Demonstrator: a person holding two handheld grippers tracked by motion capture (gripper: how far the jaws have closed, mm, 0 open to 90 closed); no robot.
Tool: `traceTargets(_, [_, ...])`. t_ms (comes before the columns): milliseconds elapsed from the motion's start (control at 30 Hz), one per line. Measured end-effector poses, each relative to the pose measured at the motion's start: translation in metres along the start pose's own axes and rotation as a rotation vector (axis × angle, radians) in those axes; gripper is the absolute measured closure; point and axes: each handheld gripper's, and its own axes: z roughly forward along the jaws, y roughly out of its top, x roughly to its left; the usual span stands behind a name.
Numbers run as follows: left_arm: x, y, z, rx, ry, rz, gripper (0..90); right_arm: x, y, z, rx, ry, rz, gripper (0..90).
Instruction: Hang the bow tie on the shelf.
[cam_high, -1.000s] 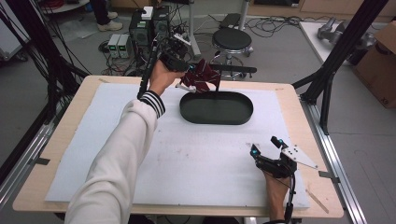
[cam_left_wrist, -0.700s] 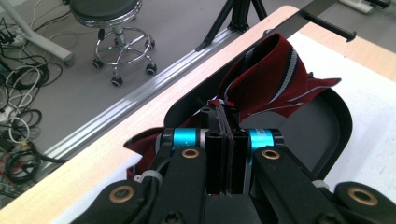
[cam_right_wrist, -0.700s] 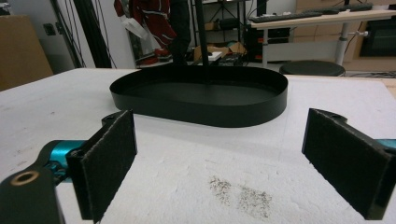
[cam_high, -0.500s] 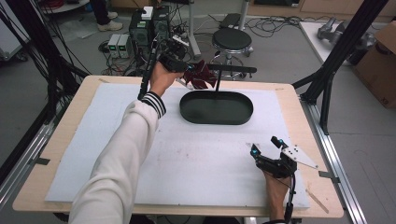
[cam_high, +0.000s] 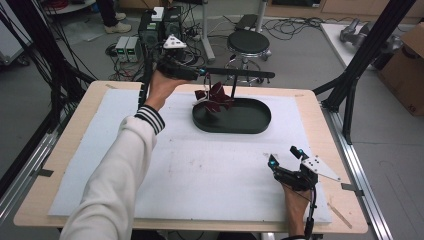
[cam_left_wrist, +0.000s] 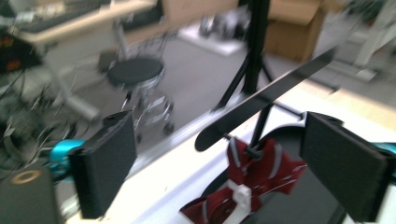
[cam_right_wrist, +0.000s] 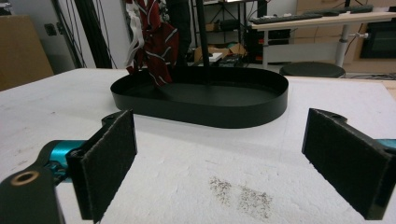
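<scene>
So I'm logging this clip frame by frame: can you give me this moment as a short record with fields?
stand: black oval tray with an upright post and a horizontal bar
hanging item: dark red striped bow on the bar, above the tray's left end
left gripper: fingers open, raised near the bar, nothing held
right gripper: fingers open, low over the white mat, empty
background: black stool

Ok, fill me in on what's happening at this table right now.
A person works with two hand-held grippers. The left gripper, jaws open, is held up at the far side of the table, beside a dark red striped cloth that hangs from the black stand's crossbar over the oval black tray. The right gripper rests open on the white mat, near the table's front edge.
</scene>
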Motion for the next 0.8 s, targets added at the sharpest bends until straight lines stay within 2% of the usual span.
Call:
traceTargets(167, [0.000, -0.021, -0.041, -0.201, -0.110, -0.019, 10.5, 0.000, 0.000, -0.001, -0.010, -0.001, -0.009, 9.2])
traceTargets(233, [0.001, -0.032, -0.054, -0.234, -0.119, -0.015, 10.4, 0.001, 0.000, -0.001, -0.011, 0.000, -0.008, 9.1])
traceTargets(367, [0.007, -0.060, -0.084, -0.250, -0.093, -0.017, 10.5, 0.000, 0.000, -0.002, -0.008, 0.002, -0.001, 9.1])
traceTargets(433, [0.009, -0.078, -0.100, -0.280, -0.084, -0.024, 10.5, 0.000, 0.000, -0.001, -0.010, 0.007, -0.007, 9.1])
traceTargets(467, [0.009, -0.078, -0.100, -0.280, -0.084, -0.024, 10.5, 0.000, 0.000, -0.001, -0.009, 0.009, -0.009, 9.2])
traceTargets(500, [0.009, -0.098, -0.115, -0.305, -0.080, -0.027, 10.5, 0.000, 0.000, -0.001, -0.009, 0.011, -0.007, 9.2])
traceTargets(567, [0.008, -0.123, -0.130, -0.307, -0.079, -0.030, 10.5, 0.000, 0.000, -0.001, -0.008, 0.010, -0.002, 9.1])
traceTargets(700, [0.007, -0.157, -0.152, -0.294, -0.050, -0.008, 10.5, 0.002, -0.001, -0.002, -0.010, 0.012, -0.030, 9.2])
traceTargets(800, [0.003, -0.174, -0.162, -0.310, -0.028, 0.005, 10.5, 0.001, -0.001, -0.002, -0.011, 0.013, -0.016, 9.2])
